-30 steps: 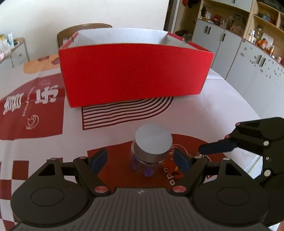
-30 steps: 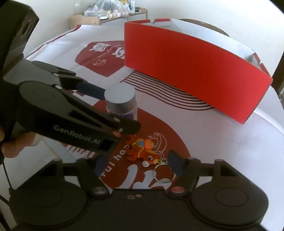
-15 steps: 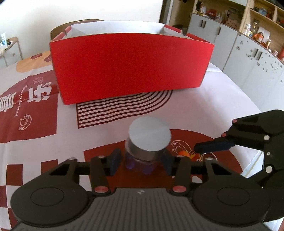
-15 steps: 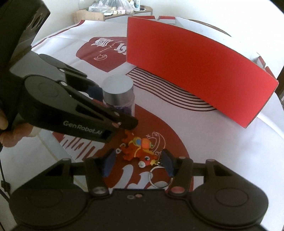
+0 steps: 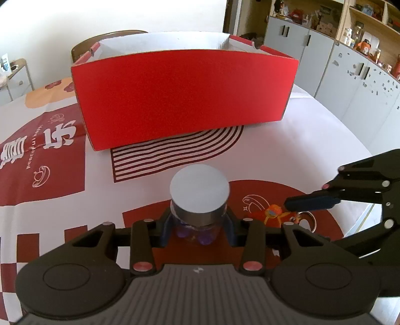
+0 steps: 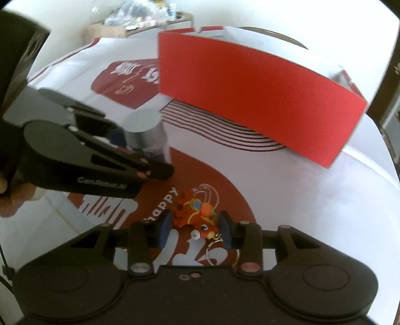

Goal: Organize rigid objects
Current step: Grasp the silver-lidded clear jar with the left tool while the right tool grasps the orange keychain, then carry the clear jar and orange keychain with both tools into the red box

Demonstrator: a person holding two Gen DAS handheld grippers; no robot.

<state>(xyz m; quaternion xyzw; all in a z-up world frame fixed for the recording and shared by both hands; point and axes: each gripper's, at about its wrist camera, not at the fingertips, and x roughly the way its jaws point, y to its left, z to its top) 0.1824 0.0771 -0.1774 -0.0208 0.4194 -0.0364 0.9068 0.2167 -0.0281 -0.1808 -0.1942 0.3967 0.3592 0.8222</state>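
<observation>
My left gripper is shut on a small clear jar with a grey lid and purple bits inside; the jar also shows in the right wrist view. My right gripper is closed around an orange toy keychain with a metal ring, which also shows in the left wrist view. A big open red box with a white inside stands behind both, and appears in the right wrist view.
The table wears a red-and-white printed cloth. Its rounded right edge borders grey cabinets. A chair back stands behind the box. A cluttered side table is far left.
Both grippers have closed: the left fingers came in on the jar, the right fingers on the keychain. The right wrist view is now blurred from motion.
</observation>
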